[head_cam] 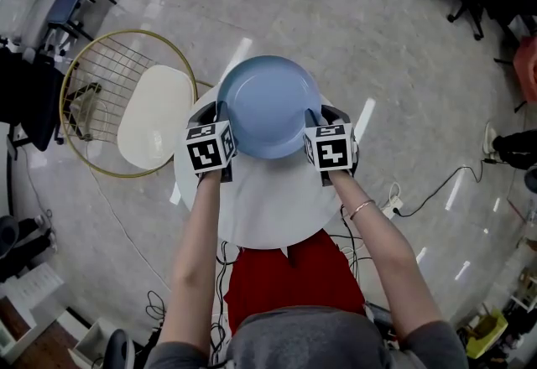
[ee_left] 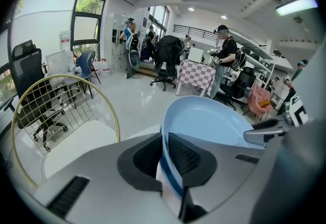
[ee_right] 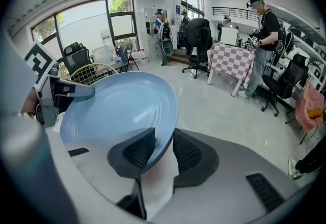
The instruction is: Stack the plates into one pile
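A pale blue plate (head_cam: 269,106) hangs level above the small round white table (head_cam: 268,208), held by both grippers at opposite rims. My left gripper (head_cam: 225,126) is shut on its left rim, and in the left gripper view the plate (ee_left: 204,121) edge runs between the dark pads (ee_left: 186,156). On the opposite side, my right gripper (head_cam: 314,126) pinches the right rim; the right gripper view has the plate (ee_right: 119,106) wedged between its pads (ee_right: 188,152). No other plate shows on the table; the plate hides part of it.
A white-seated chair (head_cam: 155,116) with a gold wire back stands left of the table. Cables (head_cam: 419,191) trail over the glossy floor at right. Office chairs, a checkered table (ee_right: 232,62) and people stand farther off.
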The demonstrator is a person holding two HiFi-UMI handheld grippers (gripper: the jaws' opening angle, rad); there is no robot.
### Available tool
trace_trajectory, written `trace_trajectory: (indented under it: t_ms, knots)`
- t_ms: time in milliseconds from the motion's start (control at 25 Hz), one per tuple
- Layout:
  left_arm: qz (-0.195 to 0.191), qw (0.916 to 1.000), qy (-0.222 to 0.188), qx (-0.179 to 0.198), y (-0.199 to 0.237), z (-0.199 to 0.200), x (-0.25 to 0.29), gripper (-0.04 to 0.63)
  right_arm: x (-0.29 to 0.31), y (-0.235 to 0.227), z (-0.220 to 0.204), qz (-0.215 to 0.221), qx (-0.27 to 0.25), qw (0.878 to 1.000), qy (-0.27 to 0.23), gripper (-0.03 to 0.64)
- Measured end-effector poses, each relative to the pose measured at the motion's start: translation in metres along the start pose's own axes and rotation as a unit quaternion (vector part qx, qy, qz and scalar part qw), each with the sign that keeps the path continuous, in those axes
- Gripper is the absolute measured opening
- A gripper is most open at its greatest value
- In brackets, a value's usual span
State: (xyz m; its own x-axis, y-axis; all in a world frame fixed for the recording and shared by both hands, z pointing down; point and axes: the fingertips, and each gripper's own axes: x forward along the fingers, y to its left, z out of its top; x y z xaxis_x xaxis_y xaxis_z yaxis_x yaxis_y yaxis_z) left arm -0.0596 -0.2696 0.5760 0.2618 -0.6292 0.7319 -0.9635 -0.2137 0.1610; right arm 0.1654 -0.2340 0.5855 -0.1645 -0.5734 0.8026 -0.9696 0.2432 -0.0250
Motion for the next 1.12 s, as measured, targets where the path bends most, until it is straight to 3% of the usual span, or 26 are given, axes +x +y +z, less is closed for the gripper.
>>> trace_trajectory:
  t_ms: [360,720,1120]
  knots:
    - [0.012,0.9994,0.002,0.032,-0.001,-0.001,0.002,0.046,0.006,0.0,-0.005,-0.002,-0.008,1.0,0.001,0.121]
    - [0.023,0.999,0.001,0.038,0.002,-0.001,0.002,0.046,0.007,-0.001,0.004,-0.012,-0.025,0.999,-0.02,0.121]
    - [0.045,0.9973,0.003,0.058,0.008,-0.001,-0.005,0.094,-0.001,-0.007,0.01,-0.023,-0.024,0.999,-0.034,0.121]
